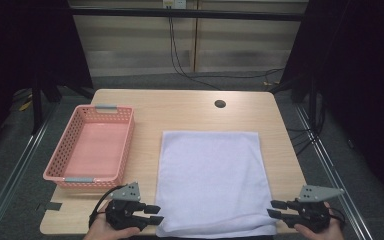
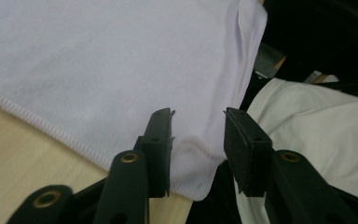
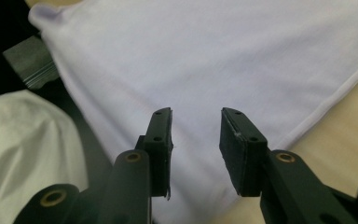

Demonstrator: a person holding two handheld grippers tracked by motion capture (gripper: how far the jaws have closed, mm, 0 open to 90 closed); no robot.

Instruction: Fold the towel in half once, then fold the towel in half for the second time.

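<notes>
On the wooden table [image 1: 190, 112], a white towel [image 1: 211, 180] lies flat; left gripper [image 1: 152, 214] and right gripper [image 1: 274, 208] gape open at its near corners.

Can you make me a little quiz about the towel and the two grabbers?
1. True or false: the white towel lies inside the pink basket.
2. Which towel corners are the left gripper and right gripper at: A) near ones, B) far ones?
3. Are either gripper's jaws pressing on the towel?

Key:
1. False; it lies flat on the table, right of the basket.
2. A.
3. No; both stand open, with cloth between them.
</notes>
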